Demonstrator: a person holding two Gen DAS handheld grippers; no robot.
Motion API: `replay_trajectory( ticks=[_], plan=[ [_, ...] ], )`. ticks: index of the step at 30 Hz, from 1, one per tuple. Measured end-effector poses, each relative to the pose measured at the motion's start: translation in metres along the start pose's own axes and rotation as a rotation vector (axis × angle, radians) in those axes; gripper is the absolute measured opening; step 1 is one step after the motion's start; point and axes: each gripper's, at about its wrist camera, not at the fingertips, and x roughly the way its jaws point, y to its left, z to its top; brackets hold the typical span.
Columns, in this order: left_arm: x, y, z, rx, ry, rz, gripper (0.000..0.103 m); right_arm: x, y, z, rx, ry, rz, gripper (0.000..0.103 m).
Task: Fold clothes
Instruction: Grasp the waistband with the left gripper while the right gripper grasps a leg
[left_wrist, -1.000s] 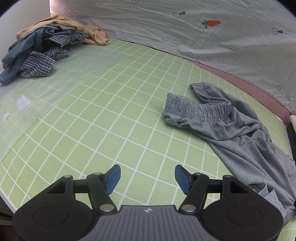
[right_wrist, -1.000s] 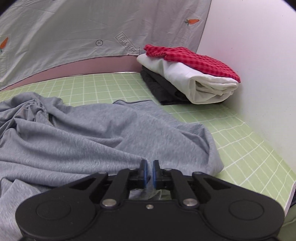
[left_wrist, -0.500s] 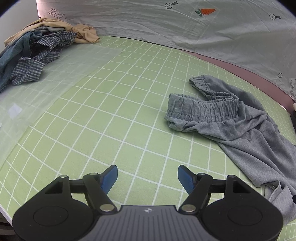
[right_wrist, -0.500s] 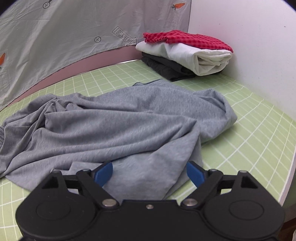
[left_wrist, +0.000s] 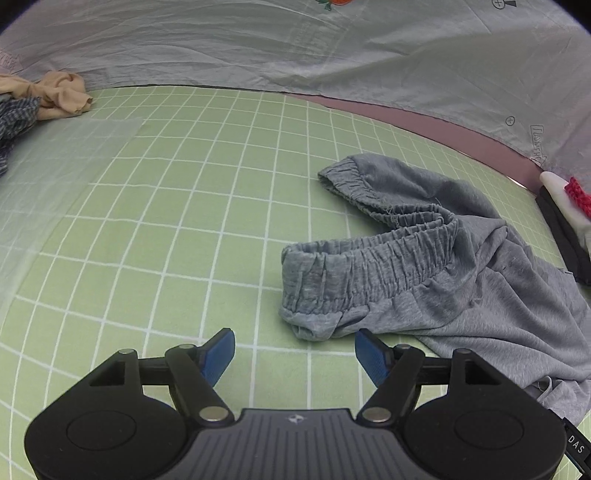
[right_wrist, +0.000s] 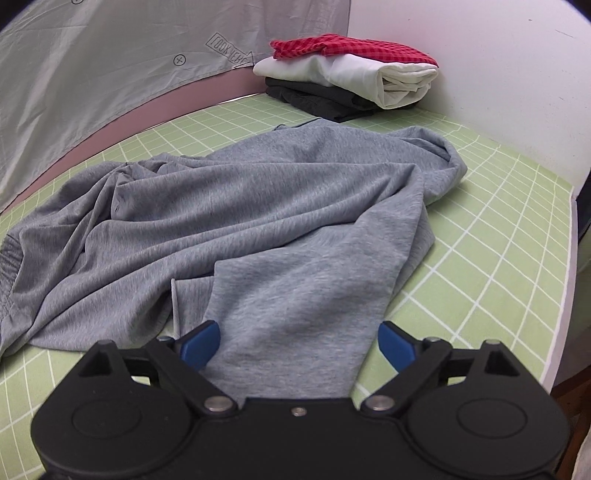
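Both pairs of jaws stand wide apart and grip nothing. Just ahead of the left gripper (left_wrist: 294, 345), slightly toward its right finger, lies the rumpled end of the elastic waistband (left_wrist: 369, 258) of the grey trousers (left_wrist: 509, 295); nothing touches it. At the right gripper (right_wrist: 300, 341) a loose leg end of the same trousers (right_wrist: 295, 321) lies between the blue pads (right_wrist: 201, 341), under no pinch that I can see. The two tools sit at opposite ends of the garment, probably so it can be drawn out straight. Its long axis runs from the waistband by the left jaws across the green grid mat (left_wrist: 147, 206) to the leg by the right jaws, creased and unfolded. Beyond the right jaws a folded stack (right_wrist: 351, 77) sits against the wall; far from the left jaws lies a loose heap (left_wrist: 44, 96).
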Motion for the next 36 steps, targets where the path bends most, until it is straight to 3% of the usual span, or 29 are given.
replay_trajectory(
  ticks=[5,9,11,13,16,21,30,33,36],
  plan=[
    [0.027,-0.015,0.015,0.111,0.009,-0.041,0.073,-0.001,-0.006,-0.003,0.06,0.011,-0.027,0.095],
    [0.037,-0.015,0.018,0.105,0.004,-0.058,0.07,-0.001,-0.006,-0.007,0.079,0.014,-0.039,0.095],
    [0.037,-0.012,0.018,0.081,-0.001,-0.063,0.057,-0.002,-0.006,-0.007,0.078,0.013,-0.04,0.095],
    [0.035,-0.007,0.018,0.068,-0.015,-0.068,0.03,-0.001,-0.006,-0.007,0.082,0.016,-0.034,0.094],
    [0.03,0.005,0.019,0.029,-0.03,-0.07,0.019,0.0,-0.006,-0.008,0.094,0.023,-0.009,0.09],
    [0.016,0.037,0.017,-0.045,-0.064,0.029,0.015,0.003,0.0,-0.007,0.061,0.03,0.018,0.087],
    [-0.033,0.141,-0.013,-0.245,-0.098,0.225,0.013,0.006,0.033,-0.008,-0.075,0.041,0.091,0.083],
    [-0.056,0.173,-0.027,-0.288,-0.109,0.329,0.012,0.005,0.049,-0.011,-0.13,0.041,0.125,0.079],
    [-0.078,0.204,-0.044,-0.369,-0.114,0.402,0.012,0.006,0.066,-0.018,-0.196,0.028,0.176,0.069]
  ],
)
